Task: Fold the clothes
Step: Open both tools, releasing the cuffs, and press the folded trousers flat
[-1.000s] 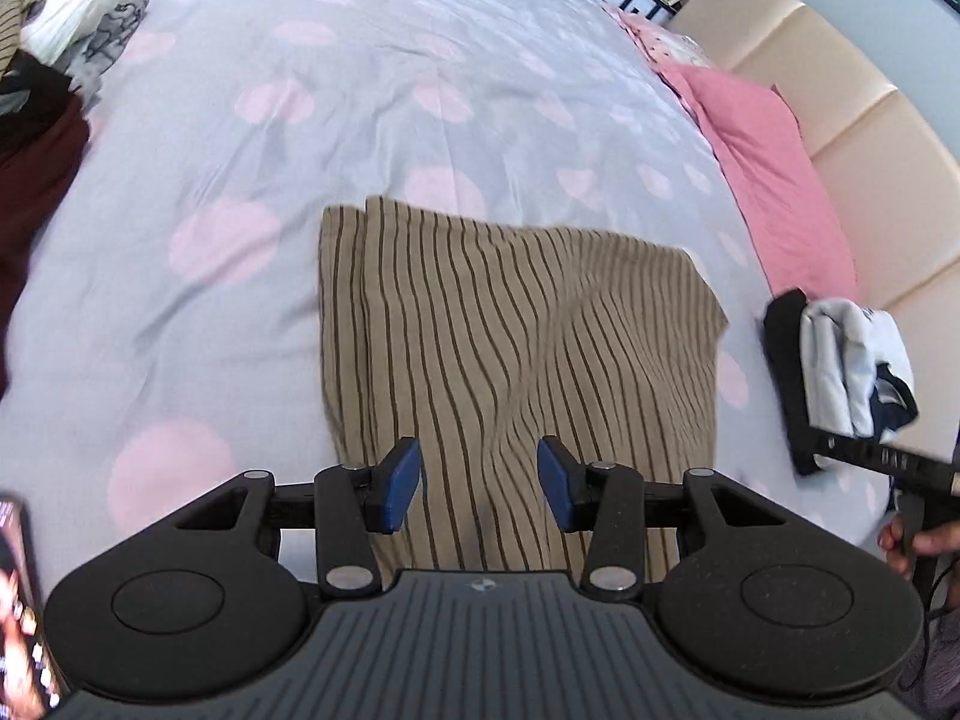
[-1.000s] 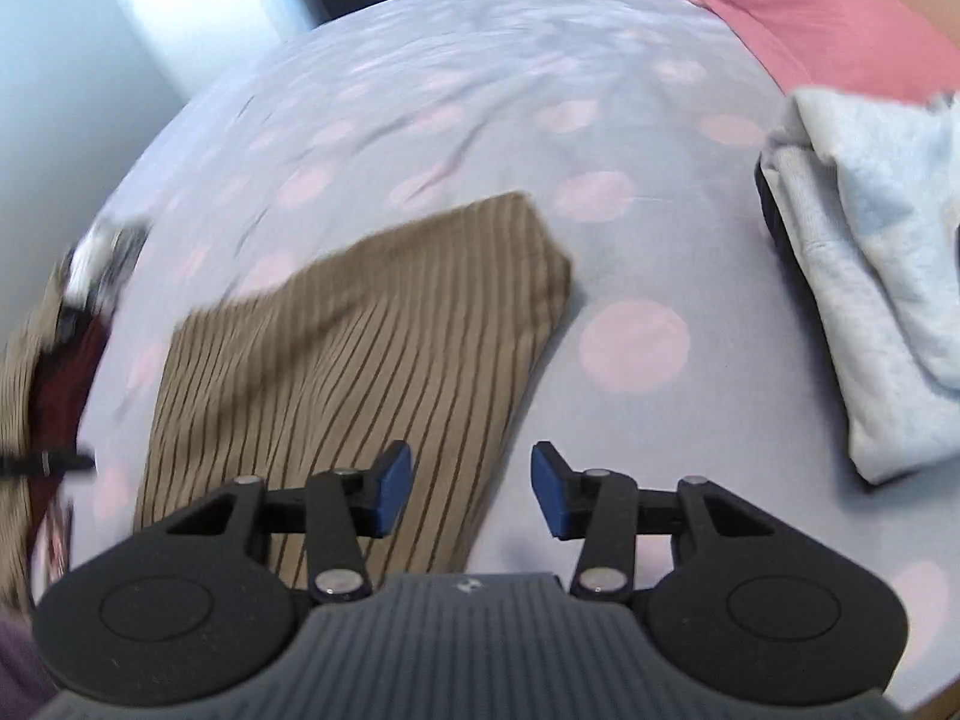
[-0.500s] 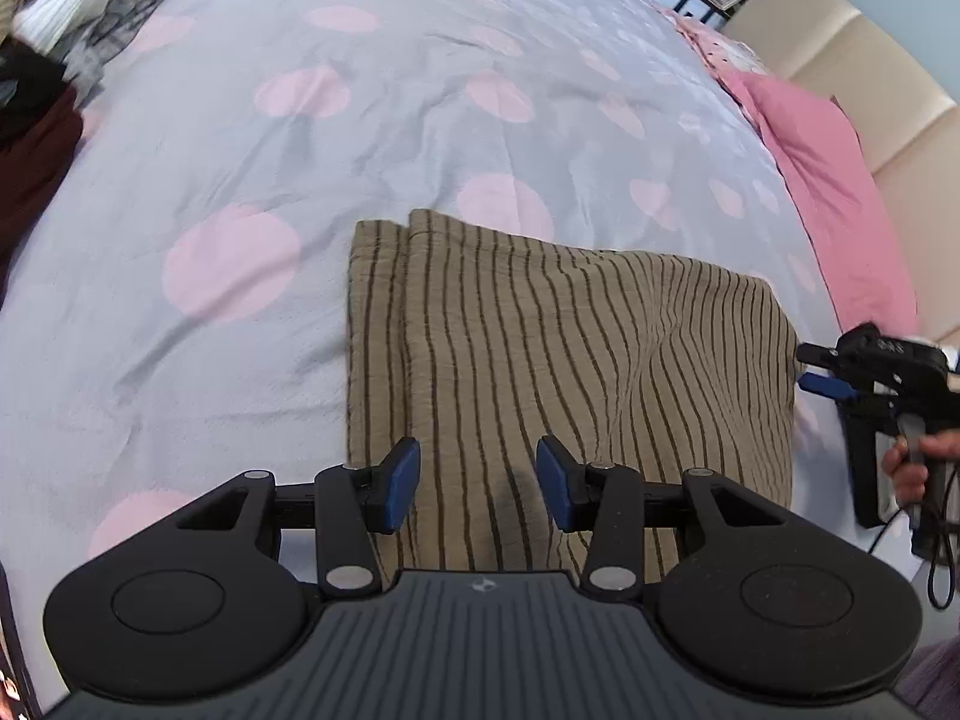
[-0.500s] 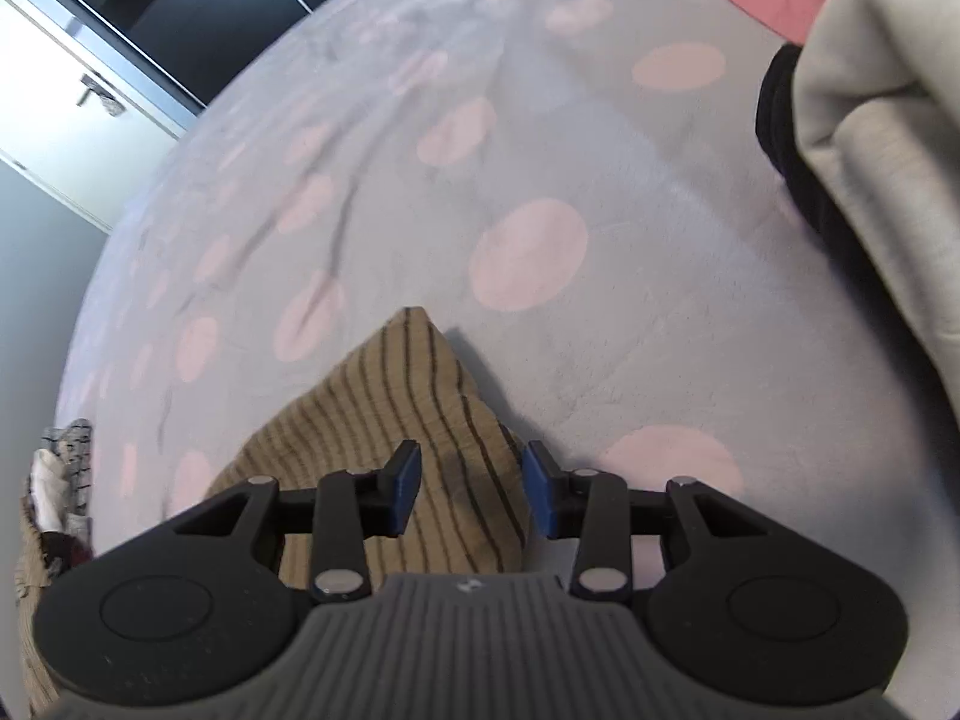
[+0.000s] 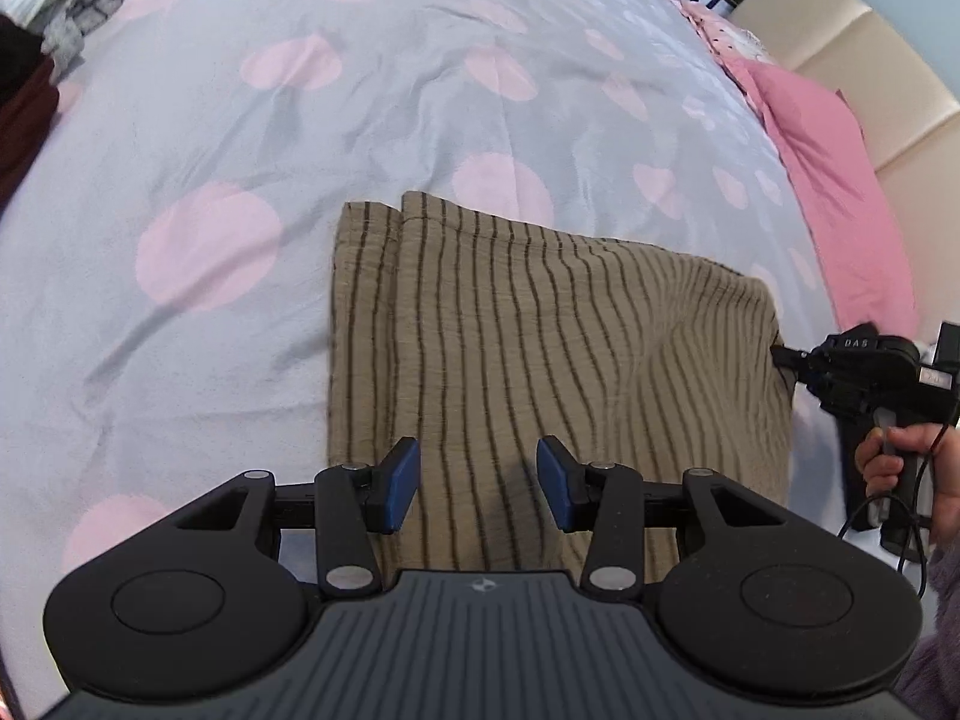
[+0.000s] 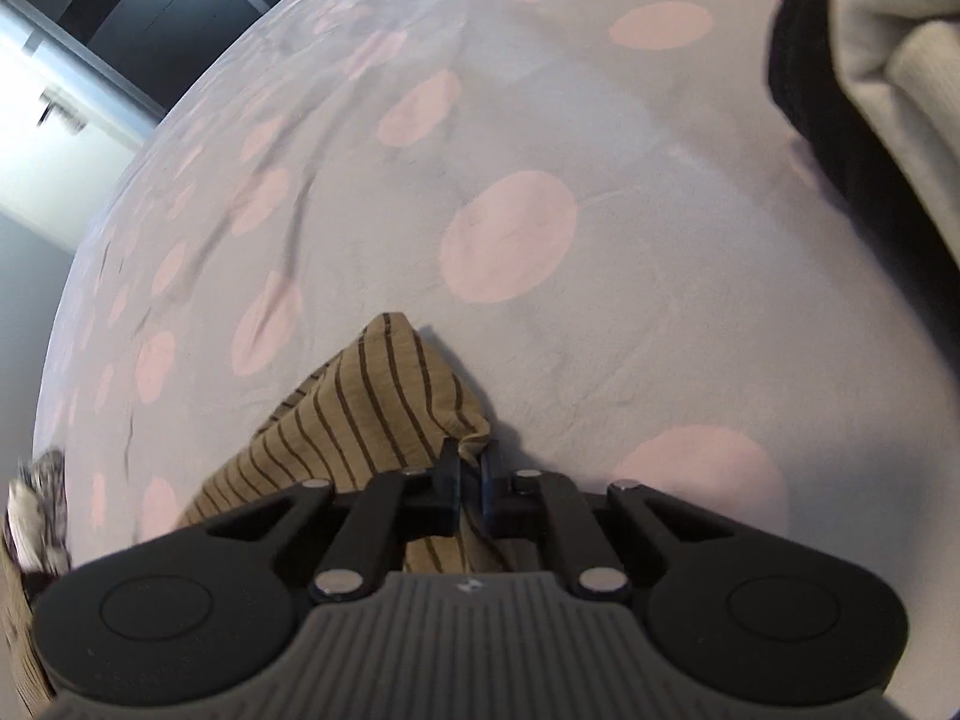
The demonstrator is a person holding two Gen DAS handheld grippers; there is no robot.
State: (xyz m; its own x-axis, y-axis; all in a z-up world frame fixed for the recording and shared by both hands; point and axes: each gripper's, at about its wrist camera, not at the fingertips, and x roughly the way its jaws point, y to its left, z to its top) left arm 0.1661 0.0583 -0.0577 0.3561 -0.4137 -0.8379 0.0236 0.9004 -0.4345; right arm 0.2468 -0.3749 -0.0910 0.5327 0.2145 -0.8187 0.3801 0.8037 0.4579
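Observation:
A tan garment with thin dark stripes [image 5: 540,348] lies folded in a rough rectangle on the bed. My left gripper [image 5: 477,483] is open, hovering over the garment's near edge, with nothing between its blue pads. My right gripper [image 6: 470,471] is shut on the garment's right edge [image 6: 390,402], which bunches up in front of the jaws. The right gripper also shows in the left wrist view [image 5: 852,372], at the garment's right side, held by a hand.
The bed has a grey cover with pink dots [image 5: 240,240]. A pink pillow [image 5: 834,180] lies by the beige headboard [image 5: 870,60]. Folded pale and black clothes [image 6: 870,90] sit at the right. A heap of dark and white clothes [image 5: 36,30] lies far left.
My right gripper has come down to the garment's right edge and closed on it. My left gripper has stayed open and moved slightly closer over the near edge.

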